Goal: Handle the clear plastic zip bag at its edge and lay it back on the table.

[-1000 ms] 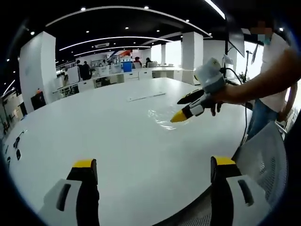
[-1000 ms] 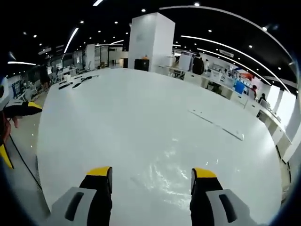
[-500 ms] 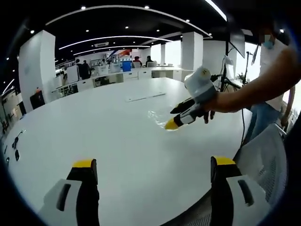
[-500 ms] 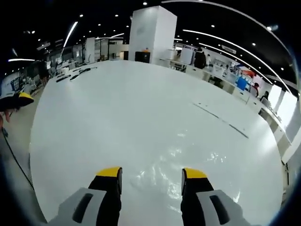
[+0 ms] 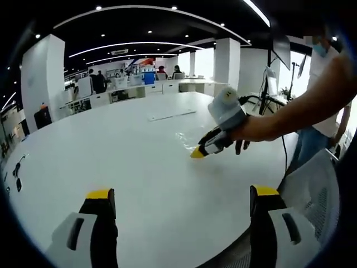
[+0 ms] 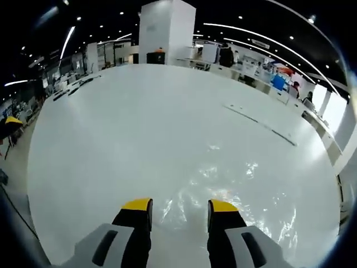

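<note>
Closing narrowly over the near edge of the zip bag (image 6: 223, 190), the right gripper (image 6: 178, 205) was seen — only film should be pinched; left gripper (image 5: 181, 195) wide

Zip bag (image 6: 223, 184) flat on tabletop (image 6: 139, 123), ahead of right claw (image 6: 179, 205), near edge between claw tips. Long strip (image 6: 262, 126) beyond bag, far right. Left claw (image 5: 181, 194) well apart from bag, near tabletop edge.
</note>
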Demonstrator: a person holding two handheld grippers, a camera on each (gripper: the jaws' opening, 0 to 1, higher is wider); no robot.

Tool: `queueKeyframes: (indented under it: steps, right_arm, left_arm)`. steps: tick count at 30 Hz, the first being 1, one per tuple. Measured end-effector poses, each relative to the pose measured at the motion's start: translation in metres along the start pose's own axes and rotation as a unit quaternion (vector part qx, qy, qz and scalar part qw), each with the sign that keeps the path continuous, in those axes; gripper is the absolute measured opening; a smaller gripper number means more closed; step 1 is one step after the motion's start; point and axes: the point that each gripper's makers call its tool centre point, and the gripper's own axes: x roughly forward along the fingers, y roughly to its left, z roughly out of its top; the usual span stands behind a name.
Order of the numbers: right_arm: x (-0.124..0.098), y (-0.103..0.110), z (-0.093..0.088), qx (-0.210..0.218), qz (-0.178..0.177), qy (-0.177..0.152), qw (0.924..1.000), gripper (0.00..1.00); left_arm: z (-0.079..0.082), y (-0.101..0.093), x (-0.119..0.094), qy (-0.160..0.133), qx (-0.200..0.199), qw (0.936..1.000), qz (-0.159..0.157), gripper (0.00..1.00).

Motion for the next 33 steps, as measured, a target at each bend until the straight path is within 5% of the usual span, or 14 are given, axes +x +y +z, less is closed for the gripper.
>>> queueKeyframes:
  steps: [11,21,33]
  right_arm:
    - [0.003,0.003,-0.017,0.016,0.016,0.023,0.9995,0.21]
    - [-0.003,0.005,-0.031,-0.016,0.03,0.035,0.9988,0.02]
    - [-0.021,0.006,-0.055,-0.029,0.043,0.054,0.9972,0.0]
  left_arm:
    - [0.001,0.004,-0.002,-0.003,-0.014,0.9999,0.002,0.98]
    - [0.004,0.002,-0.003,-0.003,-0.012,0.9999,0.001,0.98]
    - [0.001,-0.012,-0.008,0.002,-0.002,0.9999,-0.01,0.96]
